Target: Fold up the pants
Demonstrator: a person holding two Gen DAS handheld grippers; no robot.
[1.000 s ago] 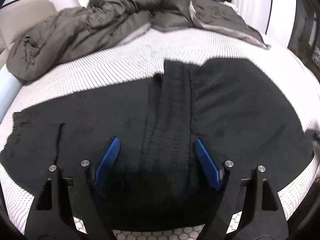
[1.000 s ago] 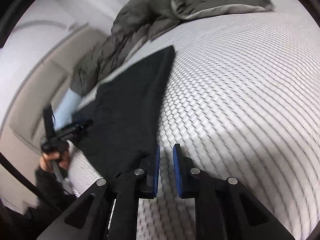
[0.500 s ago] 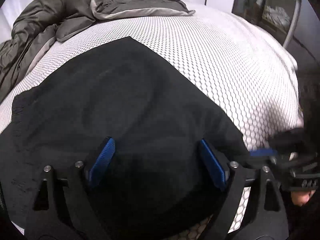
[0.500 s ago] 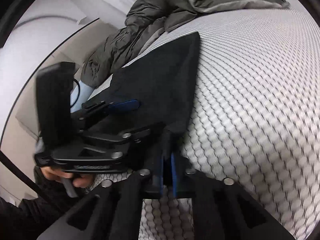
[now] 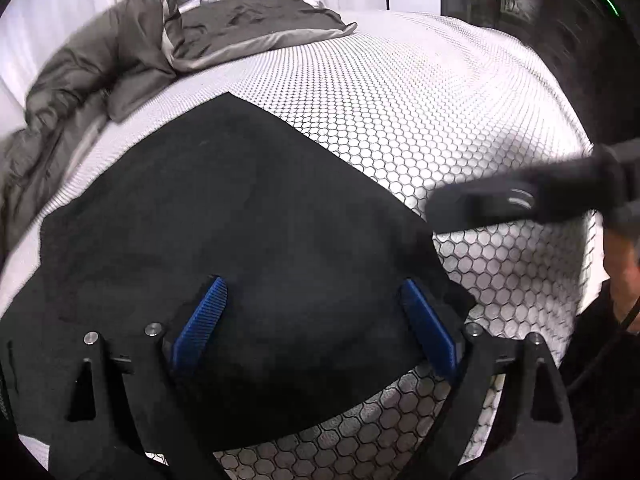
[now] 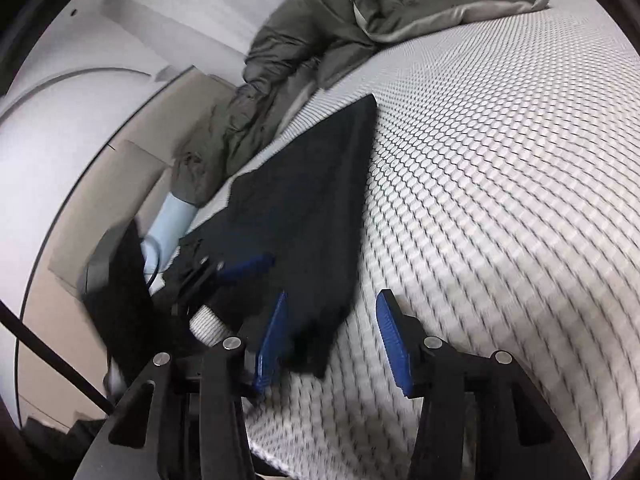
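A pair of black, soft knit pants (image 5: pixel 240 220) lies flat on a white bed cover printed with a black honeycomb pattern (image 5: pixel 460 120), the cloth already doubled into a broad dark slab that fills the view from 9 o'clock to 4 o'clock in the left wrist camera. By the look of it the fabric is light, limp and a little grippy rather than slick, nothing fragile, and it would sag from any single hold; a corner or a hem edge, where the layers stack, seems the soundest place to take it. The left gripper (image 5: pixel 316 316) hangs over the near part of the pants, its blue ribbed fingers (image 5: pixel 200 320) spread wide and opening further, cloth lying beneath and between them but not pinched. Its right-hand finger sits just over the pants' 4 o'clock corner, close to the bare cover. A crumpled grey-green duvet (image 5: pixel 120 60) is heaped at 11 o'clock, well apart. In the right wrist camera the right gripper (image 6: pixel 332 340) is opening too, its blue fingers (image 6: pixel 392 344) parted with the pants' near corner (image 6: pixel 316 340) lying loose between them, just beside the left-hand finger and clear of the right-hand one, which stands over bare cover
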